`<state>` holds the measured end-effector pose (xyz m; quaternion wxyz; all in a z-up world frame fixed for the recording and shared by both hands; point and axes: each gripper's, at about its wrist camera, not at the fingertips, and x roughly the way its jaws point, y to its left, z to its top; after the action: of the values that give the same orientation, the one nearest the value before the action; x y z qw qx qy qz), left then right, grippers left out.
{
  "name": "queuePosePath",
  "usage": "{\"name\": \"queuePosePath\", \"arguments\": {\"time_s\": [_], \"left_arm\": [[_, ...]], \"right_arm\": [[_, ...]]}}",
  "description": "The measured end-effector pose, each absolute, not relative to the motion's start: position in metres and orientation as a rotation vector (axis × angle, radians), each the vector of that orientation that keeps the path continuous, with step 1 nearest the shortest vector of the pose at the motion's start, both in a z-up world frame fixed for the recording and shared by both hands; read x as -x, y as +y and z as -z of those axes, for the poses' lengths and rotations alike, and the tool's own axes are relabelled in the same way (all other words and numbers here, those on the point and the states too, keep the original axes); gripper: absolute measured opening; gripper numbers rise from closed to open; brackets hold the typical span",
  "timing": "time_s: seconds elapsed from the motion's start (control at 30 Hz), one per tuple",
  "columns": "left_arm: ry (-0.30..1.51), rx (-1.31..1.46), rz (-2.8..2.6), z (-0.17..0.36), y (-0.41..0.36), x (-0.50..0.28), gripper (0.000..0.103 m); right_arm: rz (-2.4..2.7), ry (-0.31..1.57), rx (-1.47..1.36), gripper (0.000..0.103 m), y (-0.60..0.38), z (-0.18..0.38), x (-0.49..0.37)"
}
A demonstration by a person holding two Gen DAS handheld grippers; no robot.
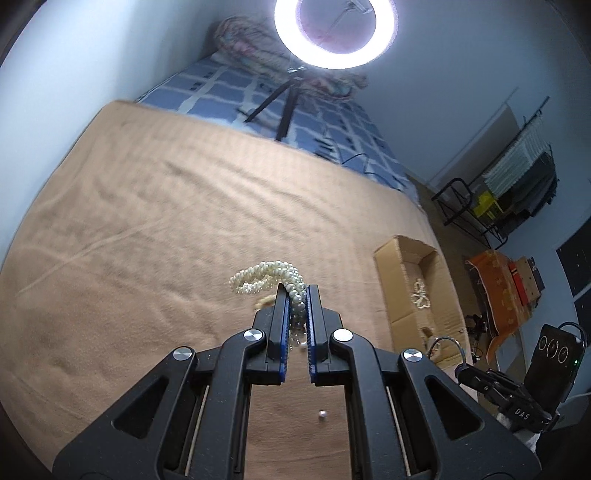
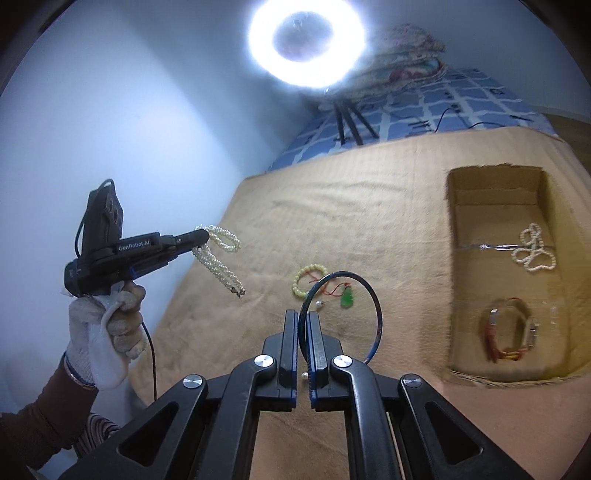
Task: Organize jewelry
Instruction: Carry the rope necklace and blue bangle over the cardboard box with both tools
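Observation:
My left gripper [image 1: 296, 288] is shut on a twisted pearl necklace [image 1: 258, 278] and holds it above the tan blanket; from the right wrist view the left gripper [image 2: 201, 234] holds the pearl necklace [image 2: 218, 254] dangling in the air. My right gripper [image 2: 302, 314] is shut on a thin dark blue hoop [image 2: 371, 295]. On the blanket lie a yellow bead bracelet [image 2: 308, 282], a green pendant on a red cord [image 2: 346, 298] and a small pearl earring [image 2: 318, 304]. The open cardboard box [image 2: 458, 266] holds a pearl piece [image 2: 533, 254] and a red-strapped watch [image 2: 513, 330].
The cardboard box [image 1: 391, 266] sits at the blanket's right edge. A ring light on a tripod [image 1: 334, 33] stands on the blue checked bedding [image 1: 229, 88] behind. A small pearl bead [image 1: 322, 414] lies below my left gripper. Floor clutter and a rack [image 1: 517, 177] lie to the right.

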<state>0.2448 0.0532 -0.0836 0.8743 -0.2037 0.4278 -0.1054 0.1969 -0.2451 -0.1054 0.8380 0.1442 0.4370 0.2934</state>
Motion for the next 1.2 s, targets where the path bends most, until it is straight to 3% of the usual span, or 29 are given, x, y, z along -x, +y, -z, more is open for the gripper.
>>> {"name": "queuePosePath", "arguments": {"time_s": [0.47, 0.83, 1.2], "left_arm": [[0.871, 0.36, 0.4, 0.059, -0.043, -0.256, 0.006], [0.87, 0.32, 0.512, 0.046, -0.13, -0.281, 0.006], [0.924, 0.3, 0.544, 0.067, -0.199, -0.317, 0.006]], "right_arm": [[-0.48, 0.83, -0.328, 0.002, -0.331, 0.077, -0.183], [-0.337, 0.845, -0.31, 0.002, -0.375, 0.094, -0.196], [-0.257, 0.887, -0.295, 0.002, -0.393, 0.116, -0.207]]}}
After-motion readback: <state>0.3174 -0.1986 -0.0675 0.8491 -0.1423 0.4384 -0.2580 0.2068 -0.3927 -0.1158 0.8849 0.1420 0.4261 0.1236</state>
